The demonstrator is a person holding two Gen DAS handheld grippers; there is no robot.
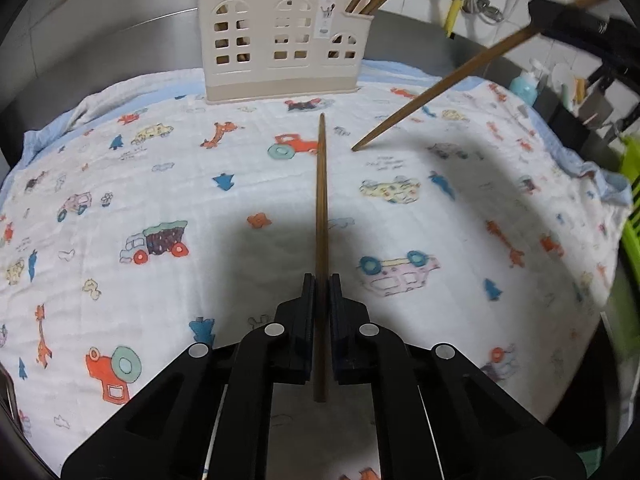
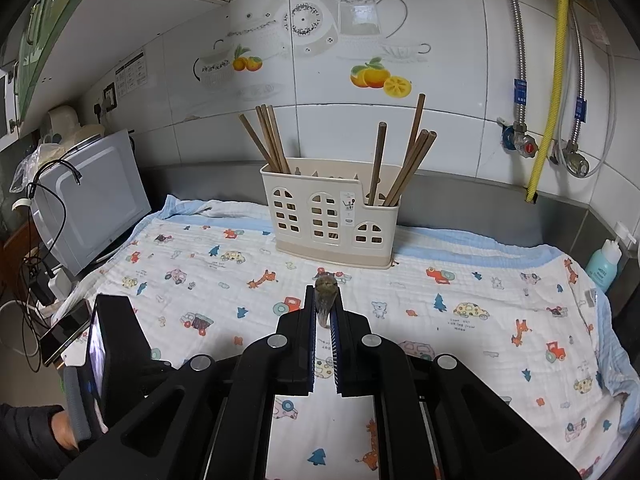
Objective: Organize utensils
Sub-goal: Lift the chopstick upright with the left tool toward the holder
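Note:
A cream utensil holder (image 1: 280, 52) with window cut-outs stands at the back of the patterned cloth (image 1: 160, 184); it also shows in the right wrist view (image 2: 330, 216), with several brown chopsticks (image 2: 270, 140) upright in its left and right compartments. My left gripper (image 1: 320, 280) is shut on a brown chopstick (image 1: 321, 200) that points forward toward the holder. My right gripper (image 2: 325, 292) is shut on another chopstick (image 2: 325, 296), seen end-on. In the left wrist view that gripper (image 1: 560, 16) holds its chopstick (image 1: 440, 88) slanted, tip near the cloth.
A white appliance (image 2: 92, 200) with cables stands left of the cloth. A phone (image 2: 64, 336) lies at the left edge. A teal soap bottle (image 2: 604, 264) stands at right. Pipes and a yellow hose (image 2: 554, 80) run down the tiled wall. A green rack (image 1: 630, 216) sits far right.

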